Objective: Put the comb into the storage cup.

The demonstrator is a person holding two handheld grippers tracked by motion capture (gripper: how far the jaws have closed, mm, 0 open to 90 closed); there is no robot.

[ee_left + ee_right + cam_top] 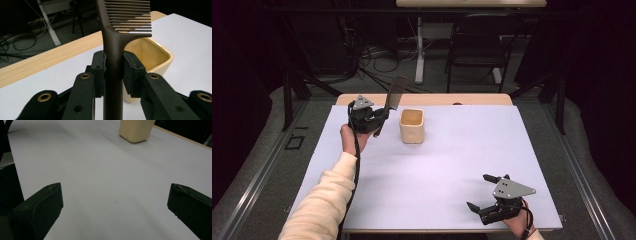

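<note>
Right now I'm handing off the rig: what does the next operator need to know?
Left tool: shut on the dark comb's handle, comb upright, teeth at top, just left of the cream square cup.
Right tool: open, holds nothing, near the table's front right corner.
Done: comb picked up.
Left, by the look of it: put the comb in the cup, which looks empty.

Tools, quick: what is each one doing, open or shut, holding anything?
Left tool: shut on the comb, beside the cup.
Right tool: open, holding nothing.
</note>
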